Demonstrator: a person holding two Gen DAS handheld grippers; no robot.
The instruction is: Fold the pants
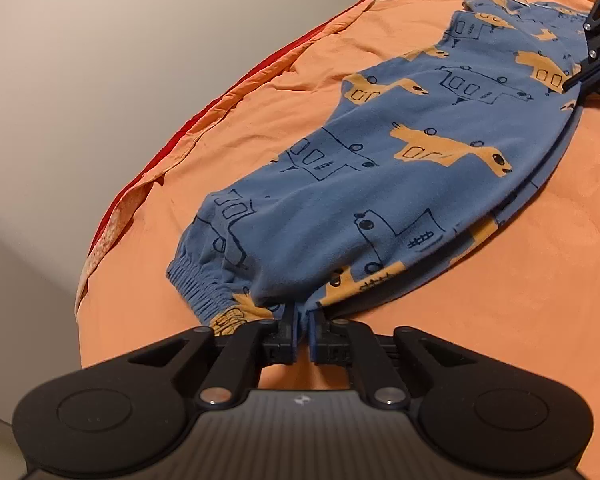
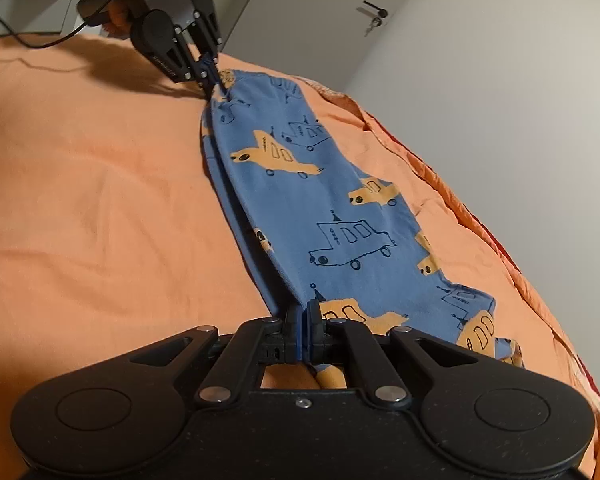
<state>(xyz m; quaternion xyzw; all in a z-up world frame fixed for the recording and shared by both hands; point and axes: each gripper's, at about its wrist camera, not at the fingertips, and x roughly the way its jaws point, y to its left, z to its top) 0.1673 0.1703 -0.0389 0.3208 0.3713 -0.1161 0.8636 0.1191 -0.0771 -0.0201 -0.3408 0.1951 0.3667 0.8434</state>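
Left wrist view shows the pants (image 1: pixel 380 168), blue with orange cars, lying folded leg over leg on the orange bed cover (image 1: pixel 260 92), their long axis running straight from one pair of fingers to the other. The left gripper (image 1: pixel 301 322) pinches the cuff end, its fingers nearly closed on a bunch of fabric just ahead of them. The right gripper (image 2: pixel 303 320) is clamped on the waist end in the same way, cloth between its fingers. Each hand holds its own end, so the coming fold likely brings one end along that axis toward the other.
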